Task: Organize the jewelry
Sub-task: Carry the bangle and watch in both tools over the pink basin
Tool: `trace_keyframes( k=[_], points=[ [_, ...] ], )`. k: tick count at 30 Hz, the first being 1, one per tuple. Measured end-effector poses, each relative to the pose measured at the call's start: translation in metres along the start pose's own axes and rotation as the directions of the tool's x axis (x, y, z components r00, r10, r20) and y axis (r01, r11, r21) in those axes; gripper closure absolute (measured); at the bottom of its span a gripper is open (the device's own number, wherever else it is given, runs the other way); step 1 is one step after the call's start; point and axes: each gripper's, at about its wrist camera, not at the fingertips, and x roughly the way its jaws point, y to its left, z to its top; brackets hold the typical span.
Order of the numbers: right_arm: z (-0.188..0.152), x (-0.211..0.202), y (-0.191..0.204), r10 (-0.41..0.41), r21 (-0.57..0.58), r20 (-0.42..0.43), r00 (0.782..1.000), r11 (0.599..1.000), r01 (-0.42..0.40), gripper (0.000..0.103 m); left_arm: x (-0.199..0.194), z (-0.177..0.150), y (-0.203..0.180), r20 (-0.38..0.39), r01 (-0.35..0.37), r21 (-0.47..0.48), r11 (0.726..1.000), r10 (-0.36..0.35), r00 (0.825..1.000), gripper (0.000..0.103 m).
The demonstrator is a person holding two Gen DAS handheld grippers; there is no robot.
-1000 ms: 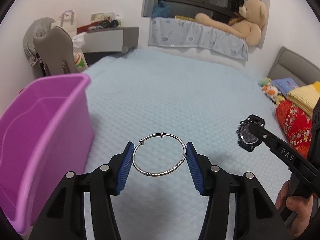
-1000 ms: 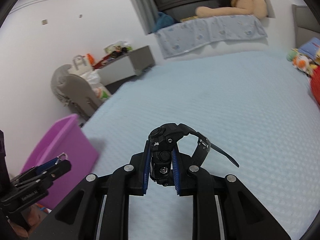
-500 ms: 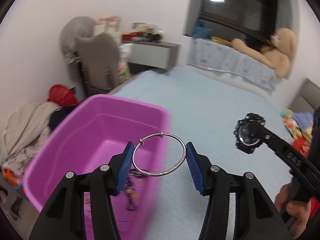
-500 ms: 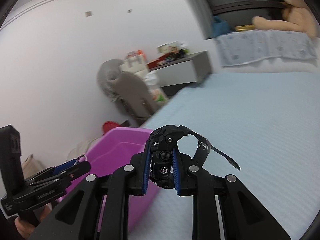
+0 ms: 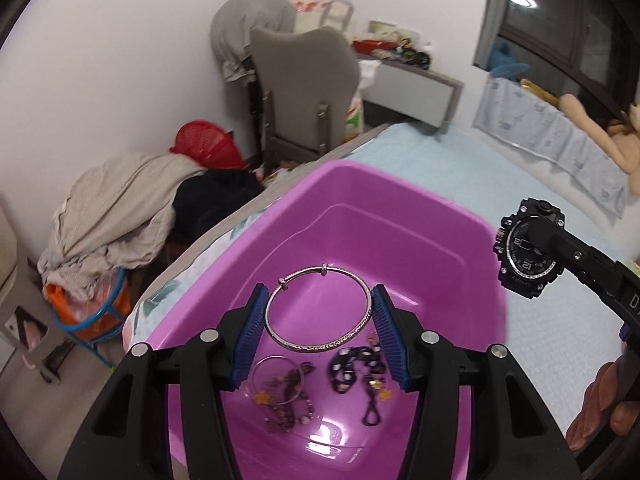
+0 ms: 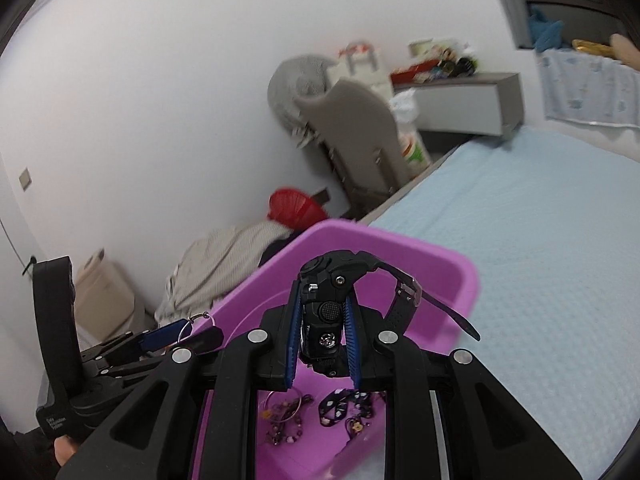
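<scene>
The left tongs (image 5: 319, 328) pinch a thin silver bangle (image 5: 319, 309) and the right tongs (image 6: 323, 340) pinch a chunky black watch (image 6: 326, 312), both over the purple plastic tub (image 5: 400, 200).

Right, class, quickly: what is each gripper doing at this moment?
Left gripper: closed on the thin silver metal bangle.
Right gripper: closed on the chunky black plastic wristwatch.

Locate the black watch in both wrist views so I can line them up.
Left wrist: black watch at the right edge, dial facing the camera, clamped in the right gripper.
Right wrist: black watch at centre, side-on between the blue pads, strap trailing right.
Shared landmark: purple bin, below the watch in both views.
</scene>
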Motion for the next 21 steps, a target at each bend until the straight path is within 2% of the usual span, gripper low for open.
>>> trace_keyframes(
  k=[6, 11, 21],
  points=[
    [0.008, 0.050, 0.012, -0.050, -0.072, -0.110, 0.993, 0.996, 0.042, 0.084, 0.027, -0.003, 0.012, -0.069, -0.046, -0.021, 0.999, 0.045, 0.997, 0.052],
    [0.013, 0.080, 0.016, -0.092, -0.141, -0.174, 0.980, 0.988, 0.068, 0.084, 0.040, 0.000, 0.013, -0.111, -0.056, -0.031, 0.998, 0.052, 0.992, 0.051],
    [0.016, 0.130, 0.016, -0.105, -0.153, -0.311, 0.945, 0.986, 0.060, 0.084, 0.051, -0.003, 0.016, -0.152, -0.081, -0.035, 0.996, 0.075, 0.985, 0.051]
  ],
)
